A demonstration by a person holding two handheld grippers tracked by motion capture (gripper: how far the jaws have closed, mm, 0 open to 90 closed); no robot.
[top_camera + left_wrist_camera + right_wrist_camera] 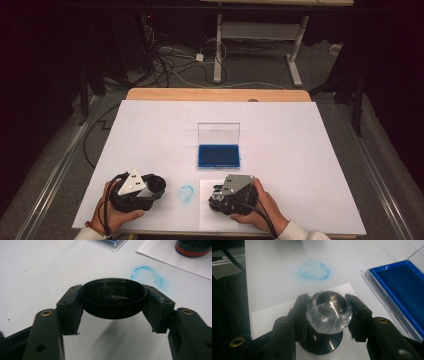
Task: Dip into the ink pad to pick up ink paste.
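My left gripper [113,307] is shut on a round black cap [113,296], held open side up just above the white table. In the high view this gripper [156,184] sits near the front left. My right gripper [328,313] is shut on the clear faceted knob [329,311] of a stamp, whose black round base [322,343] rests on a small white paper sheet [269,312]. From above, the right gripper [218,196] is over that sheet [206,186]. An open blue ink pad [218,155] lies just beyond it.
A smudged blue ring mark [186,193] stains the white table cover [150,130] between the two grippers. The ink pad's clear lid [218,134] stands upright behind the pad. Beyond the table are a desk frame [218,50] and cables on the floor.
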